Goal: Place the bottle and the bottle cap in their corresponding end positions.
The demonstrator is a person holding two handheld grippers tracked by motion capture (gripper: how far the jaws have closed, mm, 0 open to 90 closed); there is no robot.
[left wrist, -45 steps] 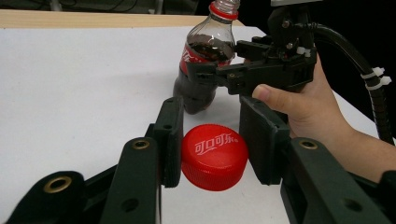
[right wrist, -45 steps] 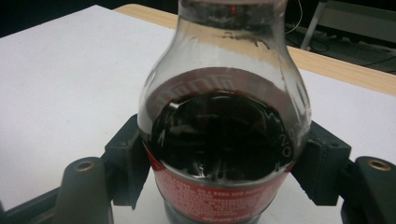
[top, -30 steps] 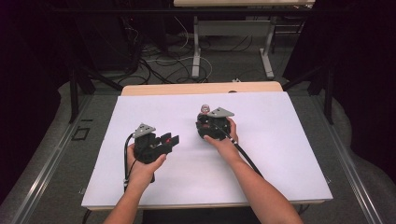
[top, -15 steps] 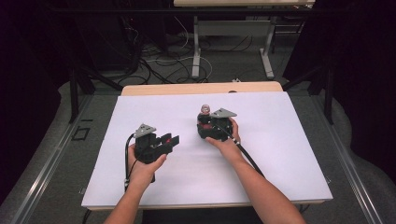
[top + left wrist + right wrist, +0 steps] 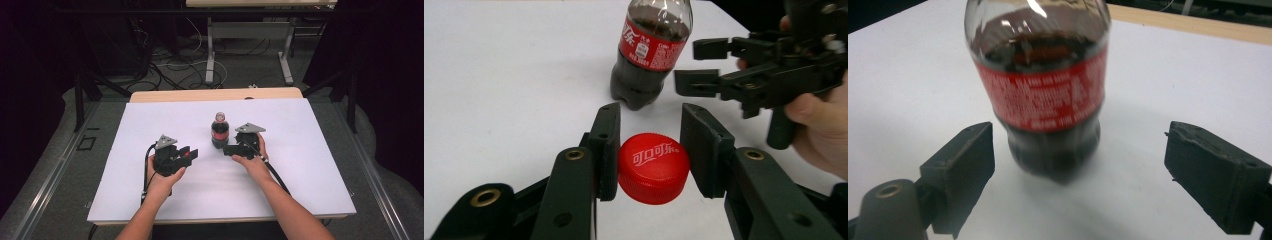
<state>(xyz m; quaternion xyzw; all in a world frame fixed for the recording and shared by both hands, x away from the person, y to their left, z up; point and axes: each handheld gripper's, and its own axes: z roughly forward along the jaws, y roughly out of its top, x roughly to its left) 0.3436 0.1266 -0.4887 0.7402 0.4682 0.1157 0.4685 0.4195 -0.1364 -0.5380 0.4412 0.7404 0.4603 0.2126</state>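
Now the bottle (image 5: pixel 219 131) stands upright on the tabletop (image 5: pixel 310 150), just left of the right gripper (image 5: pixel 231 149), whose jaws have just been opening. The left gripper (image 5: pixel 649 150) stays clamped on the red cap (image 5: pixel 653 167).

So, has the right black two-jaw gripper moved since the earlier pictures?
Yes. In the high view the right gripper has slid rightward, away from the standing dark cola bottle with the red label. Its jaws have just been opening and touch nothing.
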